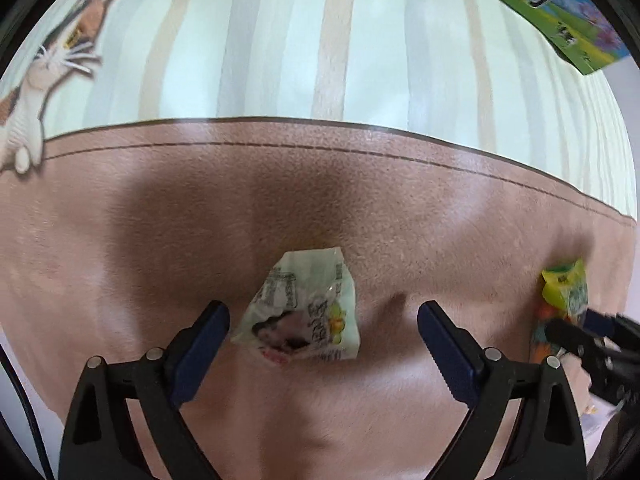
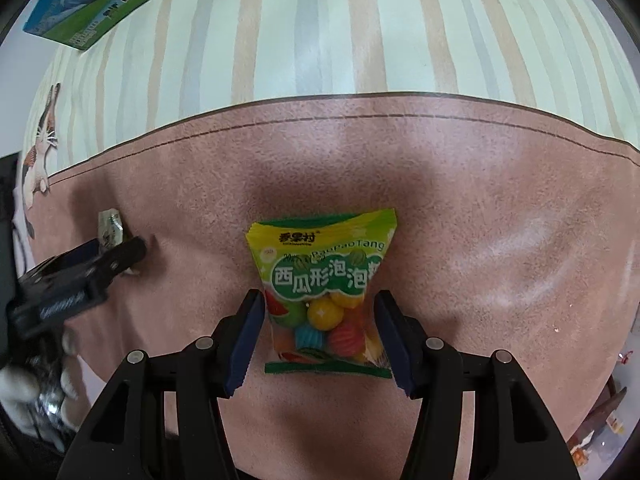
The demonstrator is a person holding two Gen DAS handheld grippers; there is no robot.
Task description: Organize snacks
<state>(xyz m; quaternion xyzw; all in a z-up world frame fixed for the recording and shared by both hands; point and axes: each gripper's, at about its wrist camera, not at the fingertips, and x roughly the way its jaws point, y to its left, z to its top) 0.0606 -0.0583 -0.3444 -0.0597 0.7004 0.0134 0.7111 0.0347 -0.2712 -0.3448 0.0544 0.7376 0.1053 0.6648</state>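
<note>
A white snack packet (image 1: 302, 312) lies on the pink table mat (image 1: 320, 200) just ahead of my left gripper (image 1: 323, 314), whose jaws stand wide open on either side of it without touching. A yellow-green bubble-gum bag (image 2: 322, 292) with coloured balls lies flat between the open jaws of my right gripper (image 2: 318, 314), its lower sides near both pads. The bag also shows at the right in the left wrist view (image 1: 564, 292), and the white packet at the left in the right wrist view (image 2: 110, 228).
A green and blue milk carton (image 2: 100, 0) lies at the far edge on the striped cloth (image 2: 360, 32); it also shows in the left wrist view (image 1: 560, 8). A cat picture (image 1: 52, 64) is printed on the cloth at the left.
</note>
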